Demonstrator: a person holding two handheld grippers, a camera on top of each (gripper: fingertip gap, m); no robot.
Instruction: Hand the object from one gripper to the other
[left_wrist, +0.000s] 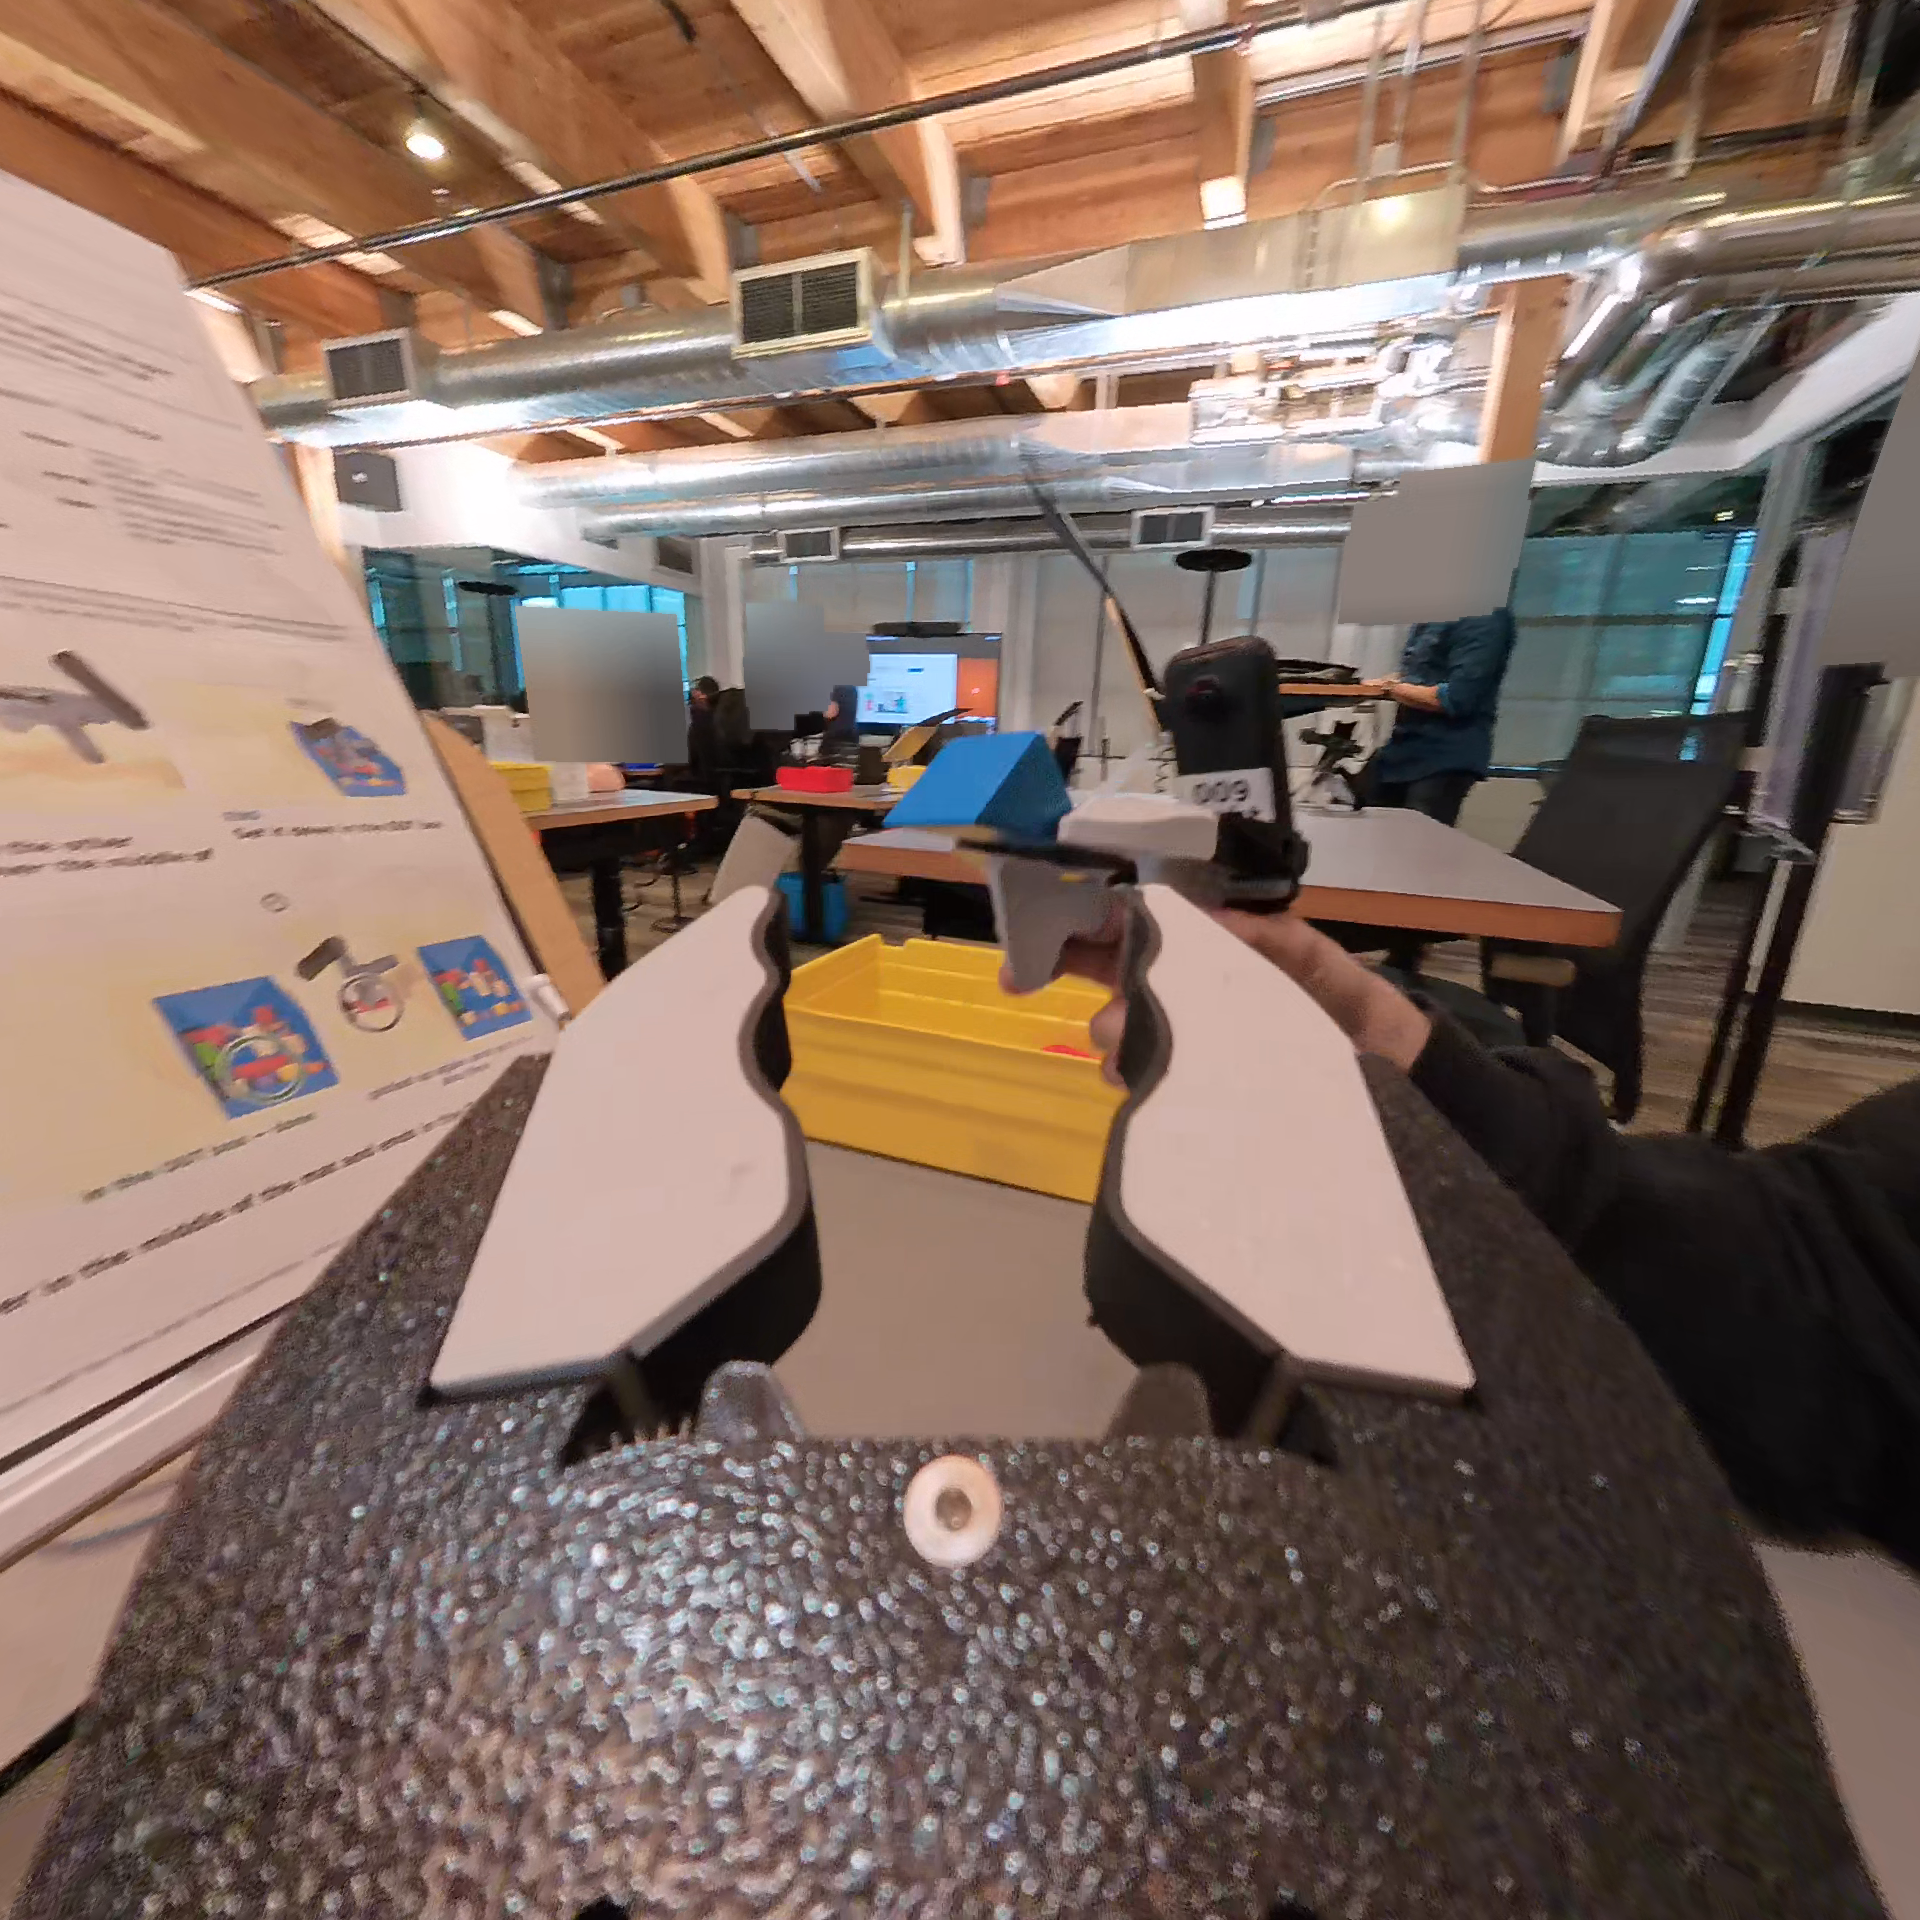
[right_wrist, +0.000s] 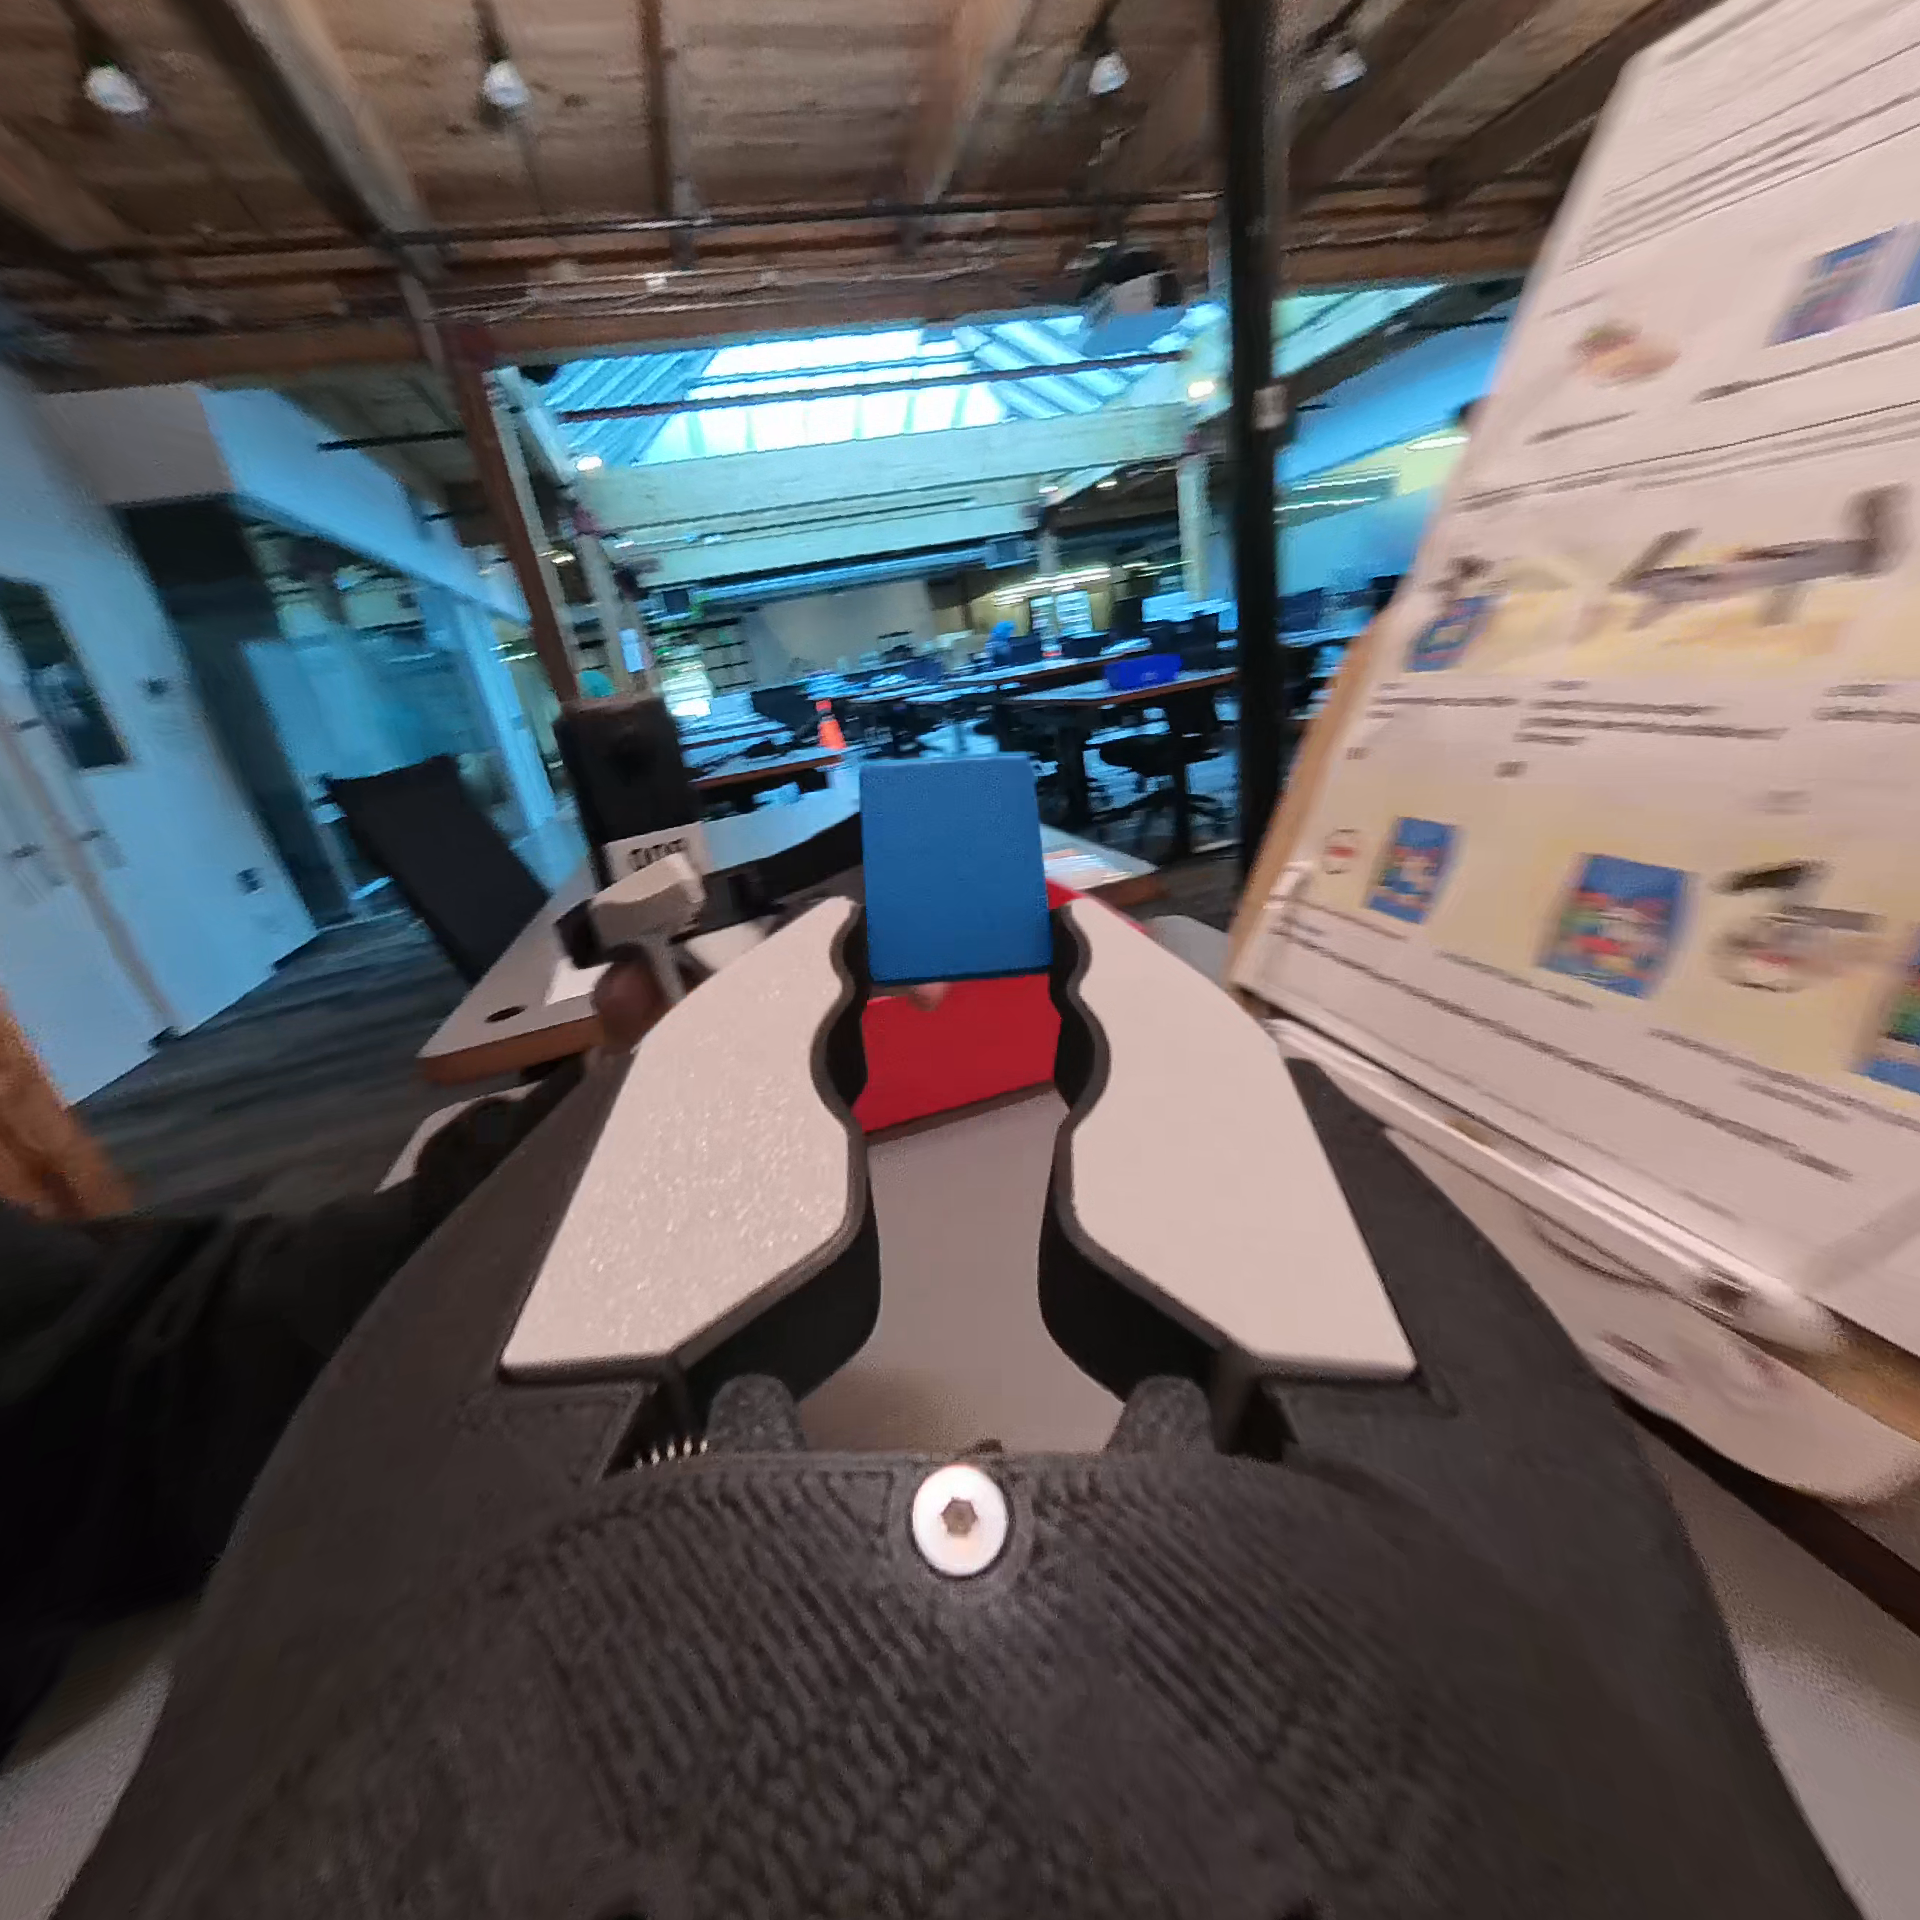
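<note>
Both pads of the right gripper (right_wrist: 951, 935) clamp the rigid, light-looking blue rectangular block (right_wrist: 951, 868) by its flat sides at the fingertips, while the left gripper (left_wrist: 951, 997) stands wide and empty.

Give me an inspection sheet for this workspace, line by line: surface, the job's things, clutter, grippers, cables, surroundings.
Surface: grey table top, bare where it shows between the fingers.
Job's things: blue block, held at its lower end in the right gripper, pads against both its sides.
Clutter: yellow bin with something red inside; red bin; instruction sheet on a board.
Grippers: left gripper open, nothing between its fingers; right gripper closed on the block.
Cables: a thin black cable rises behind the right gripper's camera.
Surroundings: open office with desks, chairs, ceiling ducts; people in the background.
</note>
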